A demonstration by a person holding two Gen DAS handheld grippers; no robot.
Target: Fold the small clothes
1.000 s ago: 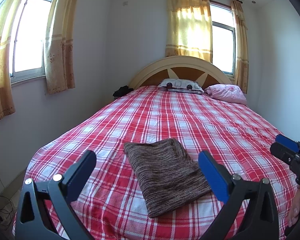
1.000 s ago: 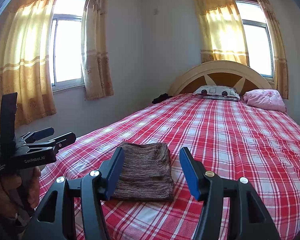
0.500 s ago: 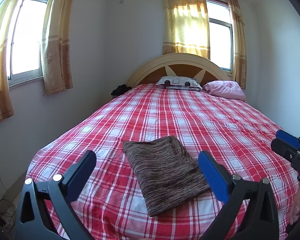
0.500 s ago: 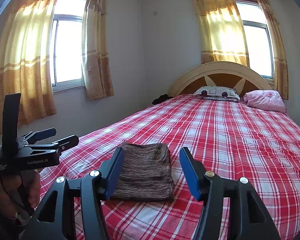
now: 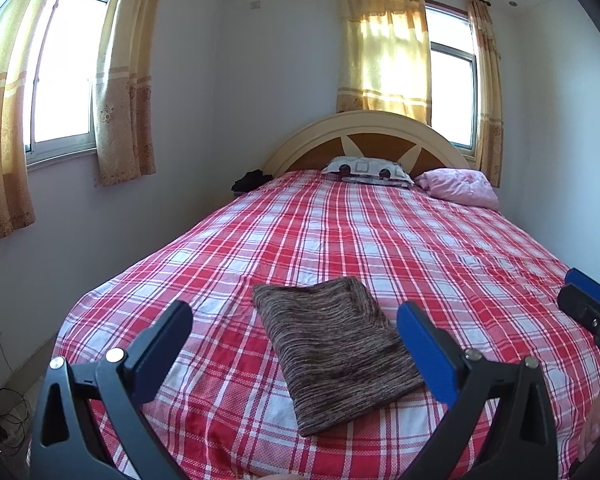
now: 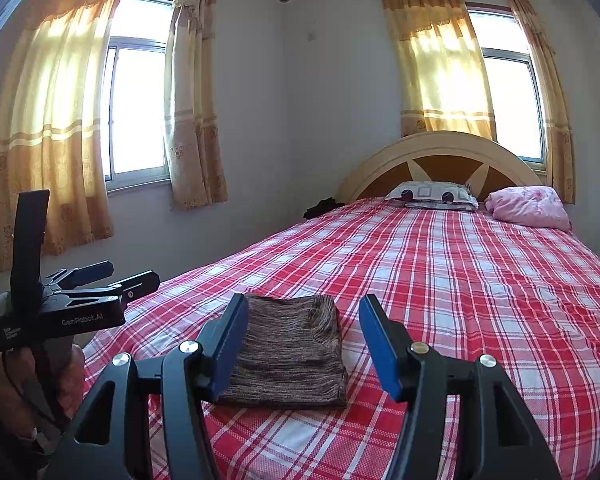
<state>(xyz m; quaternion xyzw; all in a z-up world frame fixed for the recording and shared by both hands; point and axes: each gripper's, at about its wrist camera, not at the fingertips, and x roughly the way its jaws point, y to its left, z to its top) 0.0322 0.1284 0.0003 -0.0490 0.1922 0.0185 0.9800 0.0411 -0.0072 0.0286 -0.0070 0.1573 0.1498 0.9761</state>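
In the left wrist view, the left gripper [image 5: 296, 344] hangs above the near end of the bed [image 5: 380, 240] with its jaws spread wide and nothing between the pads. Beyond and between its fingers lies the folded brown garment [image 5: 336, 344], a flat marled-knit rectangle set at a slant on the red plaid bedspread, touching neither finger. At the right edge the tip of the right gripper [image 5: 588, 300] shows, held off the cloth. A patterned pillow [image 5: 368, 170] and a pink bundle [image 5: 460, 186] sit at the head of the bed, under the arched headboard [image 5: 372, 132].

In the right wrist view, the right gripper [image 6: 304, 344] has its jaws parted, empty, its pads clear of the fabric. The folded brown garment [image 6: 288, 352] rests on the bedspread just ahead, seen between the two blue pads; the left pad covers its near left corner, so that edge is hard to read. At the left, a hand [image 6: 24, 384] holds the left gripper [image 6: 112, 274] out beside the bed, apart from the garment, and its fingers appear separated.
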